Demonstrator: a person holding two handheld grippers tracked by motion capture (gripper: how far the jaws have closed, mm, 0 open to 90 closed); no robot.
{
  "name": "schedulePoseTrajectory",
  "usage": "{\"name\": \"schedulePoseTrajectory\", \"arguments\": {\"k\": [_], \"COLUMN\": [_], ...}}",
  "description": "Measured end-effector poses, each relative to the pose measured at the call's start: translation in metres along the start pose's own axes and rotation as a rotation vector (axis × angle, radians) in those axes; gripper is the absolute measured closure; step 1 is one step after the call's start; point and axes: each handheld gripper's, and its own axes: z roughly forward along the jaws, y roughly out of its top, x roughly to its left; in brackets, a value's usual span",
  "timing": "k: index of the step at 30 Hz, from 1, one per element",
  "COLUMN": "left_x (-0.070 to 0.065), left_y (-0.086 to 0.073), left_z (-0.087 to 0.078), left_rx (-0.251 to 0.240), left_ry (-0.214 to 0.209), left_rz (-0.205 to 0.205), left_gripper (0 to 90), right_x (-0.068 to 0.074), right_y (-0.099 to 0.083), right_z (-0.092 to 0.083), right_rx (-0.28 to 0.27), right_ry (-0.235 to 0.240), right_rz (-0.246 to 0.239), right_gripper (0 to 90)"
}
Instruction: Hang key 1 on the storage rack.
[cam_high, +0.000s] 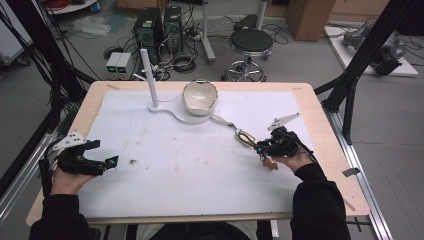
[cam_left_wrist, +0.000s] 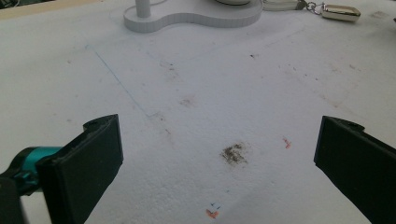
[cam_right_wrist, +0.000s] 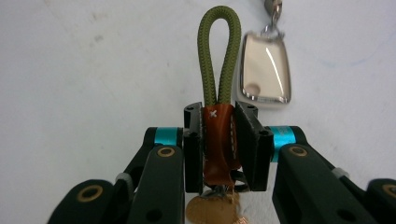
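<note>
Bowl (cam_high: 200, 97) on stand (cam_high: 172, 111), behind keychain (cam_high: 245, 138)

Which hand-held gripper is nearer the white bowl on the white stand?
Right. The right hand-held gripper, shut on a keychain's brown leather tab, sits right of and nearer than the white bowl. The open left hand-held gripper is farther, near the table's left edge.

Even, soft overhead light, faint shadows, mild glare on the white mat (cam_high: 190, 150), slightly grainy pictures.

sleeves (cam_high: 317, 202): black | tongs (cam_right_wrist: 223, 147): black, teal joints, brass-looking screws | top plates: grey
</note>
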Motion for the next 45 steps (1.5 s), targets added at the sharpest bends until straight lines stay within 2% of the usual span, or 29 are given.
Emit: {"name": "schedulePoseTrajectory", "arguments": {"k": [7, 12, 21, 28, 34, 40, 44, 45], "left_x": [0.002, 0.002, 0.003, 0.004, 0.004, 0.005, 0.006, 0.006], "left_y": [0.0, 0.0, 0.0, 0.0, 0.0, 0.0, -0.001, -0.001], "left_z": [0.001, 0.001, 0.001, 0.003, 0.003, 0.002, 0.003, 0.004], "left_rx": [0.004, 0.002, -0.003, 0.003, 0.003, -0.011, -0.01, -0.003], "left_ry": [-0.003, -0.005, -0.003, -0.016, -0.02, -0.017, -0.025, -0.026], "left_rz": [-0.008, -0.011, -0.005, -0.015, -0.013, -0.009, -0.018, -0.017], "left_gripper": [1.7, 1.7, 1.7, 1.7, 1.7, 1.7, 1.7, 1.7], "right_x": [0.007, 0.01, 0.017, 0.018, 0.023, 0.028, 0.033, 0.037], "right_y": [0.025, 0.039, 0.073, 0.091, 0.105, 0.116, 0.124, 0.131], "right_z": [-0.012, -0.013, -0.015, -0.009, 0.0, 0.003, 0.006, 0.008], "right_rx": [-0.069, -0.083, -0.149, -0.158, -0.144, -0.146, -0.139, -0.137], "right_ry": [-0.008, -0.009, -0.005, -0.003, 0.003, 0.012, 0.013, 0.014], "right_rz": [-0.017, -0.021, -0.018, 0.01, -0.009, -0.007, -0.025, -0.038], "right_gripper": [73.5, 73.5, 73.5, 73.4, 73.4, 73.5, 73.5, 73.4]}}
